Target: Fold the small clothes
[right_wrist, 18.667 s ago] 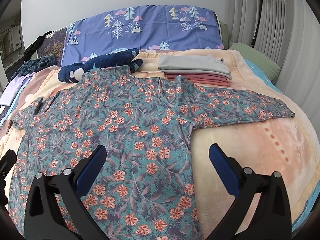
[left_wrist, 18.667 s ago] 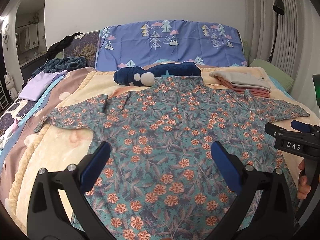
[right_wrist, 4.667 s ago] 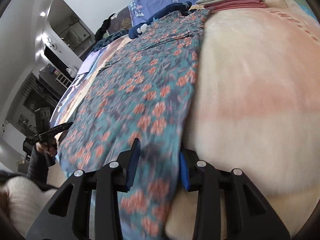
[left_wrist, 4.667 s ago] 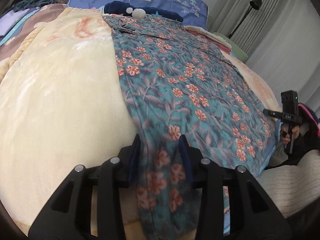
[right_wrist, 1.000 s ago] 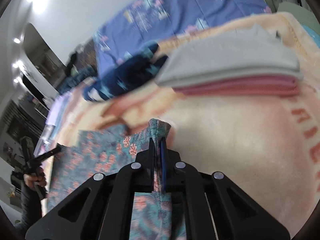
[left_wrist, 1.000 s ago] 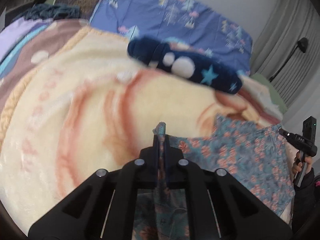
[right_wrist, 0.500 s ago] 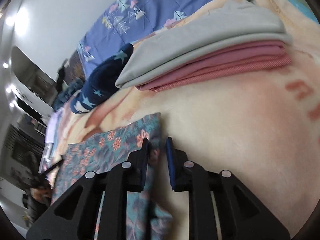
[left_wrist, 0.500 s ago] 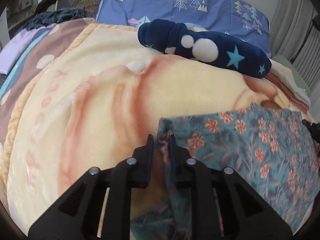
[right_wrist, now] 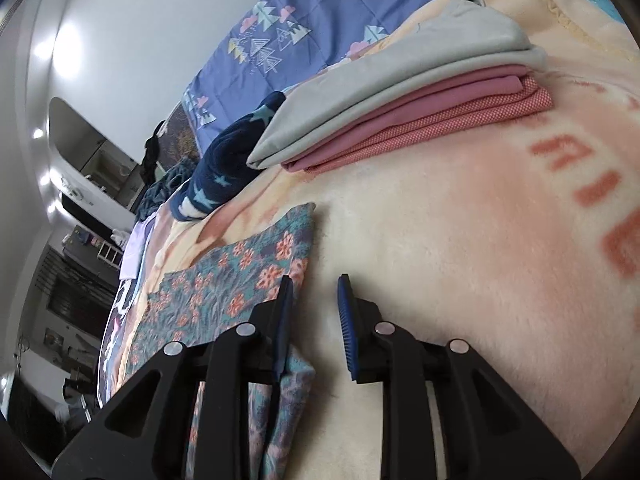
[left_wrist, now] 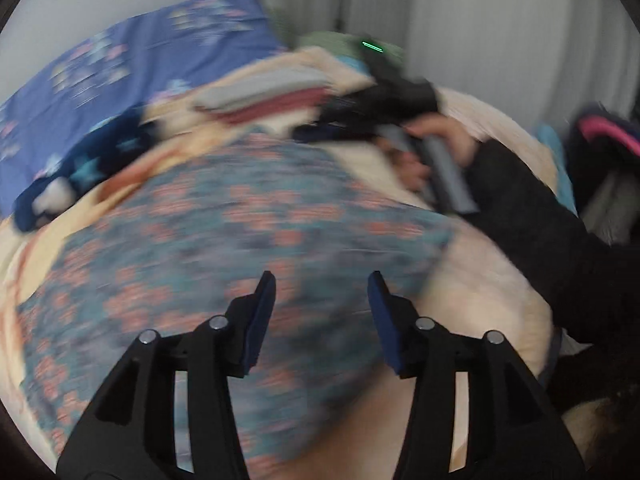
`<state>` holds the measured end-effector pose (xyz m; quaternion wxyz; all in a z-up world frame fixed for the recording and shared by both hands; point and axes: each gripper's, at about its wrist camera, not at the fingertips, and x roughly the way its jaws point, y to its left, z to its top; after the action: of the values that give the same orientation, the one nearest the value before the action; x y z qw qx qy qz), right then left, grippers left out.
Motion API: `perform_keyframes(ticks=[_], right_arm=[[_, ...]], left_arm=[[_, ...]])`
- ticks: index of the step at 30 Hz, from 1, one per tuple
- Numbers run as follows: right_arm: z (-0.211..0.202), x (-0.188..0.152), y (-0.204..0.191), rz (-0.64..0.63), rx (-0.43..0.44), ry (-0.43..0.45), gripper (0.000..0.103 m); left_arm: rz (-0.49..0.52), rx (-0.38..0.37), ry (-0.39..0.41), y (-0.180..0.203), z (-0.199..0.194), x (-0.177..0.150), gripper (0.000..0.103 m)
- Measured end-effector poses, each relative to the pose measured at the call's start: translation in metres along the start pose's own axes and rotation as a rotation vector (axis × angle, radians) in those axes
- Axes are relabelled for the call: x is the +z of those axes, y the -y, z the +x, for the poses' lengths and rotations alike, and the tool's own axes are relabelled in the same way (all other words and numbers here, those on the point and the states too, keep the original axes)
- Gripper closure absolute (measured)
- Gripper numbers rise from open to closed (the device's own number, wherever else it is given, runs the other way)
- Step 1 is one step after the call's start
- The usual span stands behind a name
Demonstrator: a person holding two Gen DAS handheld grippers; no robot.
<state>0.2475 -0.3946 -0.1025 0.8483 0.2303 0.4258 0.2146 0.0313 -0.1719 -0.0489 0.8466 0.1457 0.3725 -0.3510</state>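
Observation:
The floral garment [left_wrist: 240,220] lies folded on the cream blanket [right_wrist: 480,240]; the left wrist view is smeared by motion. My left gripper [left_wrist: 320,284] hovers over the garment's near right part, its jaws opening with nothing gripped between them. My right gripper [right_wrist: 315,284] sits low at the garment's [right_wrist: 240,272] right edge, its jaws opening. The fabric edge runs along its left finger, and the pads do not press on it. In the left wrist view a hand [left_wrist: 440,140] holds the right gripper at the garment's far right corner.
A folded pile of grey and pink clothes [right_wrist: 400,112] lies just beyond the garment. A navy star-patterned plush [right_wrist: 224,176] rests to its left, before a blue pillow [right_wrist: 320,20]. A dark sleeve [left_wrist: 540,220] crosses the bed's right side.
Both grippers were shut on the garment's corners and have let go, their jaws spreading. The left gripper has swung fast to the right across the garment. The right one sank slightly.

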Motion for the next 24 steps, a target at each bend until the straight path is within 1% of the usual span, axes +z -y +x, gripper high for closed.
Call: perform_keyframes(ticks=[2, 3, 5, 7, 9, 10, 13, 15, 16, 17, 20, 22, 24], right_arm=[[-0.006, -0.002, 0.002, -0.014, -0.008, -0.016, 0.079], [-0.008, -0.003, 0.002, -0.021, -0.007, -0.023, 0.079], [-0.014, -0.004, 0.003, -0.032, 0.002, -0.039, 0.079], [-0.016, -0.007, 0.003, -0.038, 0.005, -0.059, 0.079], [-0.015, -0.008, 0.003, -0.040, 0.015, -0.084, 0.075], [-0.014, -0.009, 0.003, -0.039, 0.020, -0.093, 0.074], [-0.014, -0.009, 0.002, -0.049, 0.029, -0.102, 0.069], [-0.016, -0.011, 0.000, -0.052, 0.042, -0.106, 0.066], [-0.017, -0.011, 0.000, -0.053, 0.045, -0.109, 0.065], [-0.018, -0.012, -0.001, -0.053, 0.047, -0.116, 0.065], [-0.020, -0.014, -0.004, -0.057, 0.056, -0.142, 0.065], [-0.020, -0.014, -0.006, -0.061, 0.063, -0.162, 0.063], [-0.018, -0.015, -0.008, -0.065, 0.072, -0.180, 0.058]], left_arm=[[0.085, -0.020, -0.029, 0.038, 0.021, 0.006, 0.043], [0.112, -0.016, -0.040, 0.049, 0.029, 0.007, 0.043], [0.175, 0.030, -0.057, 0.069, 0.043, 0.011, 0.043], [0.212, 0.103, -0.074, 0.079, 0.057, 0.014, 0.043], [0.196, 0.126, -0.090, 0.079, 0.066, 0.019, 0.044], [0.181, 0.128, -0.096, 0.077, 0.067, 0.018, 0.049], [0.172, 0.158, -0.106, 0.079, 0.073, 0.023, 0.052], [0.184, 0.179, -0.097, 0.083, 0.074, 0.026, 0.062], [0.183, 0.175, -0.093, 0.085, 0.073, 0.027, 0.081], [0.176, 0.177, -0.090, 0.087, 0.072, 0.030, 0.090], [0.127, 0.165, -0.065, 0.082, 0.061, 0.033, 0.093], [0.096, 0.148, -0.064, 0.078, 0.056, 0.034, 0.094], [0.090, 0.143, -0.063, 0.077, 0.058, 0.035, 0.094]])
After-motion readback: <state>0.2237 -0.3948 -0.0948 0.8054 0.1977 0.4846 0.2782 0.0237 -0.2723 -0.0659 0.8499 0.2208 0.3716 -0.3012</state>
